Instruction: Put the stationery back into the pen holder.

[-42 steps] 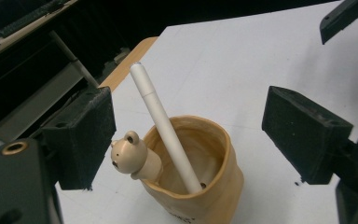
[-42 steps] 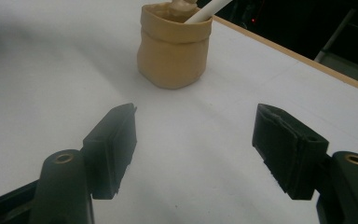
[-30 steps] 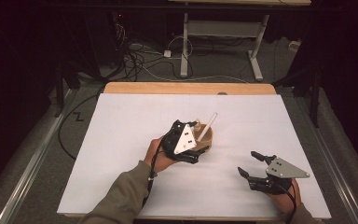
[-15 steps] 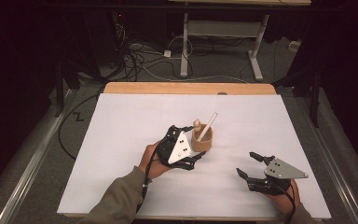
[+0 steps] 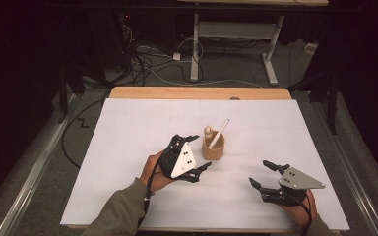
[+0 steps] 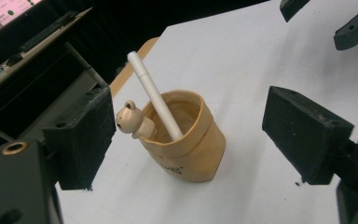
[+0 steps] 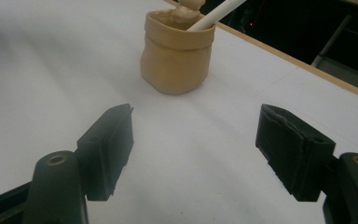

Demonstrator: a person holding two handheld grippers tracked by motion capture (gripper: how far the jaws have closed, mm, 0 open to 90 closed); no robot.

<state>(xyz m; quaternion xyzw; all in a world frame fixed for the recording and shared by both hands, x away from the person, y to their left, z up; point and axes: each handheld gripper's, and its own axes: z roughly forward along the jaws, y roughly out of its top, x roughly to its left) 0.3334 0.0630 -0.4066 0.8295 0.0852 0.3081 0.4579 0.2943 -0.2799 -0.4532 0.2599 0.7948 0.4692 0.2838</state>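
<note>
A tan pouch-shaped cup [image 5: 213, 148] stands upright near the middle of the white table top [image 5: 128, 147]. A white pen [image 5: 220, 132] leans in it, and a small bear figure [image 5: 207, 131] sits on its rim. My left gripper [image 5: 200, 152] is open just left of the cup, jaws facing it and not touching. In the left gripper view the cup [image 6: 191, 144], pen [image 6: 154, 95] and bear [image 6: 130, 119] lie beyond its wide-apart pads [image 6: 86, 135]. My right gripper [image 5: 259, 173] is open and empty at the front right. Its own view has the cup [image 7: 177, 51] farther ahead.
The white sheet covers a wooden table whose far edge [image 5: 197, 92] shows as a tan strip. Past it are floor cables [image 5: 142, 59] and a desk's white legs [image 5: 195, 44]. Metal rails [image 5: 39, 162] run along both sides.
My left gripper has drawn back from the cup, leftward and toward the near edge, so the whole cup now shows. The right gripper has barely moved.
</note>
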